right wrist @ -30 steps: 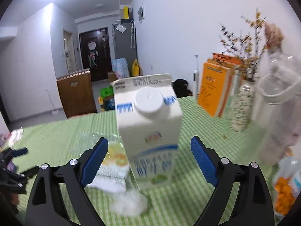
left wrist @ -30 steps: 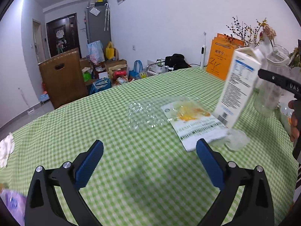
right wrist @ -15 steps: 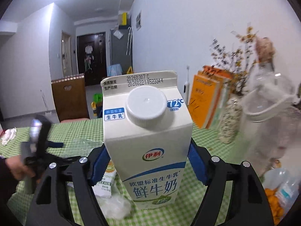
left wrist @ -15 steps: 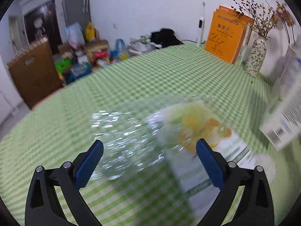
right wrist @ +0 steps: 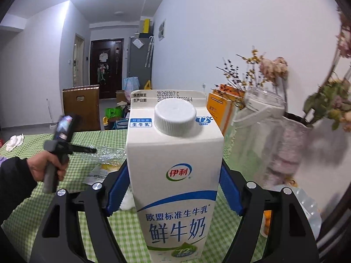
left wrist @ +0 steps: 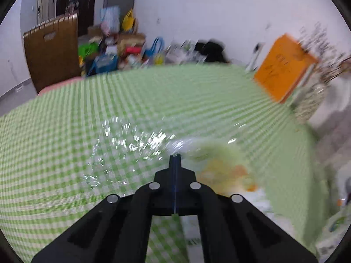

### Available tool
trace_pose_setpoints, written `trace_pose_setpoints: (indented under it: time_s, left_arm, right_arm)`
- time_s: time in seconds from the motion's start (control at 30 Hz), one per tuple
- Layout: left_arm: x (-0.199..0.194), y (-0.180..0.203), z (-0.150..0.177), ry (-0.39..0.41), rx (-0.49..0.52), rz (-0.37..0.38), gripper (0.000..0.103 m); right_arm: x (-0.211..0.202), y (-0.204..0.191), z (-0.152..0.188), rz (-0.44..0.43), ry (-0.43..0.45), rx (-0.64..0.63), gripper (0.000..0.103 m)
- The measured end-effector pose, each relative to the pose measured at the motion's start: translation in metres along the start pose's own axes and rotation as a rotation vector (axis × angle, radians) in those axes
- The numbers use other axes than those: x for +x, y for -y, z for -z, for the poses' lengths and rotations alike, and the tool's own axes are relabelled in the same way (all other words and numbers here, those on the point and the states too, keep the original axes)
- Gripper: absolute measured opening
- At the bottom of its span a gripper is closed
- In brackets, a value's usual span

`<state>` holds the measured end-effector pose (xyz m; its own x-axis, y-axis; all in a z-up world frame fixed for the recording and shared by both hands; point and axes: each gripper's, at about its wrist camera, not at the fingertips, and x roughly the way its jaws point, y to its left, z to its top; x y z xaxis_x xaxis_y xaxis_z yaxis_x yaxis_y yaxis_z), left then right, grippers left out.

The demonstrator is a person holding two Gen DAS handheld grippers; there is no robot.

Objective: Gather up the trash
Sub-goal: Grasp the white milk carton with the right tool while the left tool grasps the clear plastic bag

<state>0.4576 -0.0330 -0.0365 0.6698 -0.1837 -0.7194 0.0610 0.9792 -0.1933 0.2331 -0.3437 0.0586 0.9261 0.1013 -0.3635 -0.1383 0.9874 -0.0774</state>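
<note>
Milk carton (right wrist: 175, 175) clamped – right gripper (right wrist: 173, 190)

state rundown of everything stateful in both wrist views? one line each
left gripper: jaws shut, tips at the clear plastic wrap; a grip on it cannot be confirmed
right gripper: shut on the milk carton
milk carton: upright, cap on, held
clear plastic wrap: crumpled, on the tablecloth
printed wrapper: flat on the tablecloth, blurred
clear jar: upright, lid on
tissue: crumpled, at the far table edge
</note>
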Motion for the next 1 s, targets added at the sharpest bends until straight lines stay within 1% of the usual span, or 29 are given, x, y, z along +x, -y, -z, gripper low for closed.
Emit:
trace_pose_setpoints:
  time_s: [0.07, 0.13, 0.17, 0.2, 0.23, 0.33, 0.37, 0.43, 0.57, 0.6, 0.63, 0.67, 0.7, 0.73, 0.77, 0.8, 0.83, 0.87, 0.93, 1.0]
  left_arm:
    - [-0.031, 0.005, -0.002, 0.054, 0.038, -0.012, 0.0]
    - [-0.046, 0.009, -0.001, 0.088, 0.103, -0.035, 0.0]
    - [-0.048, 0.013, 0.003, 0.093, 0.169, -0.046, 0.023]
    - [-0.043, 0.015, 0.006, 0.072, 0.214, -0.04, 0.077]
    - [-0.032, 0.013, 0.007, 0.048, 0.254, -0.039, 0.091]
    - [-0.013, 0.034, 0.027, 0.004, 0.463, -0.069, 0.09]
    - [-0.006, 0.037, 0.029, -0.005, 0.486, -0.063, 0.09]
    - [0.01, 0.044, 0.03, -0.053, 0.497, -0.042, 0.09]
    - [0.046, 0.041, 0.022, -0.091, 0.493, -0.063, 0.089]
    - [0.056, 0.04, 0.021, -0.125, 0.485, -0.058, 0.079]
    - [0.062, 0.035, 0.021, -0.158, 0.453, -0.029, 0.077]
    - [0.065, 0.026, 0.014, -0.177, 0.353, 0.03, 0.068]
    - [0.064, 0.025, 0.011, -0.166, 0.341, 0.023, 0.051]
    - [0.064, 0.025, 0.009, -0.165, 0.345, 0.01, 0.043]
    - [0.062, 0.023, 0.006, -0.159, 0.337, -0.019, 0.024]
    - [0.062, 0.019, 0.004, -0.169, 0.313, -0.019, 0.006]
    - [0.059, 0.012, -0.001, -0.179, 0.276, -0.025, 0.002]
    - [0.059, 0.006, -0.005, -0.182, 0.244, -0.026, 0.001]
    - [0.046, -0.005, -0.015, -0.147, 0.187, -0.031, 0.0]
    - [0.02, -0.009, -0.023, -0.101, 0.147, -0.001, 0.0]
  right_arm:
    - [-0.012, 0.006, 0.002, 0.006, 0.003, 0.026, 0.073]
    - [-0.025, 0.01, 0.005, 0.008, 0.011, 0.039, 0.073]
    - [-0.03, 0.01, 0.007, 0.008, 0.013, 0.037, 0.073]
    - [-0.036, 0.011, 0.009, 0.007, 0.011, 0.035, 0.073]
    - [-0.038, 0.012, 0.011, 0.007, 0.007, 0.036, 0.073]
    - [-0.045, 0.015, 0.017, 0.01, -0.008, 0.032, 0.073]
    - [-0.046, 0.016, 0.018, 0.014, -0.014, 0.029, 0.073]
    - [-0.047, 0.02, 0.022, 0.026, -0.024, 0.033, 0.073]
    - [-0.046, 0.026, 0.025, 0.033, -0.03, 0.05, 0.073]
    - [-0.045, 0.028, 0.026, 0.036, -0.034, 0.053, 0.073]
    - [-0.044, 0.028, 0.027, 0.037, -0.036, 0.055, 0.073]
    - [-0.044, 0.029, 0.028, 0.037, -0.039, 0.056, 0.073]
    - [-0.042, 0.029, 0.029, 0.036, -0.042, 0.055, 0.073]
    - [-0.04, 0.031, 0.031, 0.037, -0.045, 0.055, 0.073]
    - [-0.038, 0.031, 0.032, 0.039, -0.05, 0.056, 0.073]
    - [-0.036, 0.031, 0.033, 0.039, -0.055, 0.059, 0.073]
    - [-0.033, 0.031, 0.035, 0.036, -0.059, 0.063, 0.073]
    - [-0.03, 0.029, 0.036, 0.032, -0.064, 0.068, 0.073]
    - [-0.026, 0.027, 0.039, 0.022, -0.075, 0.069, 0.073]
    - [-0.024, 0.025, 0.038, 0.019, -0.081, 0.06, 0.073]
